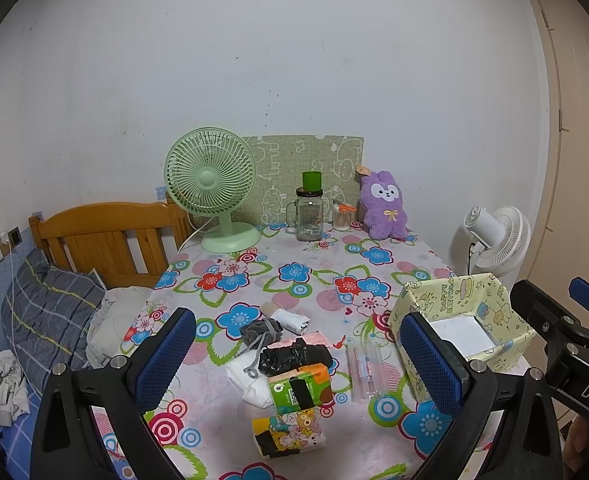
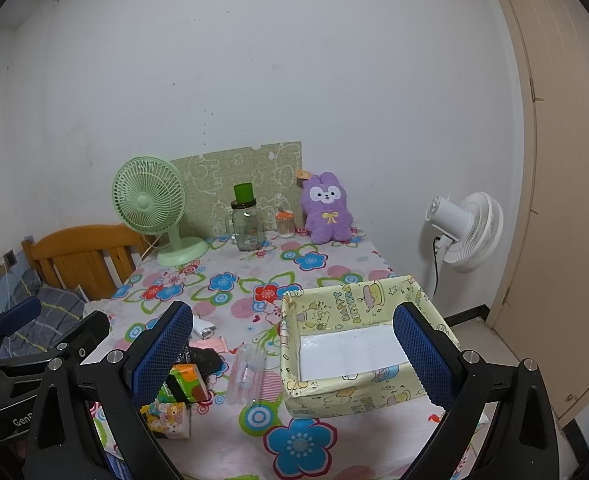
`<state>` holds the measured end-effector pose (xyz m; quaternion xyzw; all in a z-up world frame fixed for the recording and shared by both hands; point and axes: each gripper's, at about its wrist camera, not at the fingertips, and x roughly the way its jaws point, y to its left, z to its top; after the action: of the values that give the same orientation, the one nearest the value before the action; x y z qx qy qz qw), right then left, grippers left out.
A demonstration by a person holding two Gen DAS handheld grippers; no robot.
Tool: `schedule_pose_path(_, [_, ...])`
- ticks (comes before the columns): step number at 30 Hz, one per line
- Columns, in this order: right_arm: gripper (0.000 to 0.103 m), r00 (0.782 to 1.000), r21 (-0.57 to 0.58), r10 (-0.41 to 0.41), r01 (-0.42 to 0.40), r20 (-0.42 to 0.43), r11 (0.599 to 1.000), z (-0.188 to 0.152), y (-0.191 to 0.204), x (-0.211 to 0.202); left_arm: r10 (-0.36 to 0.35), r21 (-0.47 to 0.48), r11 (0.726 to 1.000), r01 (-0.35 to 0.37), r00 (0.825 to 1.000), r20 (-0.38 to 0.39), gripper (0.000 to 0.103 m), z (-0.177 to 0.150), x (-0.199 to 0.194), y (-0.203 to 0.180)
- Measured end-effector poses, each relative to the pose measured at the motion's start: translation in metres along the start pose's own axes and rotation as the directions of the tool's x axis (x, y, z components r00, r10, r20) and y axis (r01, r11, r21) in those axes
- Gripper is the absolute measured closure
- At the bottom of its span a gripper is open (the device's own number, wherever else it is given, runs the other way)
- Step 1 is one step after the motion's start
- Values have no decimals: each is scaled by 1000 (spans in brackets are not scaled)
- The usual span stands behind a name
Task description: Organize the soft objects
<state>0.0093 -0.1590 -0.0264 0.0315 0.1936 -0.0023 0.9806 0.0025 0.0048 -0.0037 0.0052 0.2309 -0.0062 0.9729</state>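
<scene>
Left gripper (image 1: pixel 298 360) and right gripper (image 2: pixel 294 354): jaws spread, empty | soft pile (image 1: pixel 282 344) lies mid-table, box (image 2: pixel 358 344) just right, nothing in it yet | risk: we snag the grey pouch (image 1: pixel 260 330) cord and drag the tubes (image 1: pixel 362 368) along.

The left claw (image 1: pixel 298 354) is showing two black, angular arms, each ending in a finger faced with a blue pad (image 1: pixel 165 356) of fine mesh texture. Round silver screws are sitting at the joints of each arm. The right claw (image 2: pixel 292 354) is wearing the same build: black frame, blue meshed pads (image 2: pixel 422 356), silver screw heads at the joints. In the left wrist view, white letters "DAS" are showing on the right claw's black body; in the right wrist view, white letters "Gen" are showing on the left claw's body.
</scene>
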Motion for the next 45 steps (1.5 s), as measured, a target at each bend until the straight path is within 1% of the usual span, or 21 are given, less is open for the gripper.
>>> schedule_pose_path(28, [2,1000,2,-3,3,0,1000,1,0,-2,4,7,1000,-4,1000,3,0,3,-2,0])
schedule_pose_path(45, [2,1000,8,-7,7,0,1000,1,0,-2,-7,14,1000,7,1000,9,0,1,0,0])
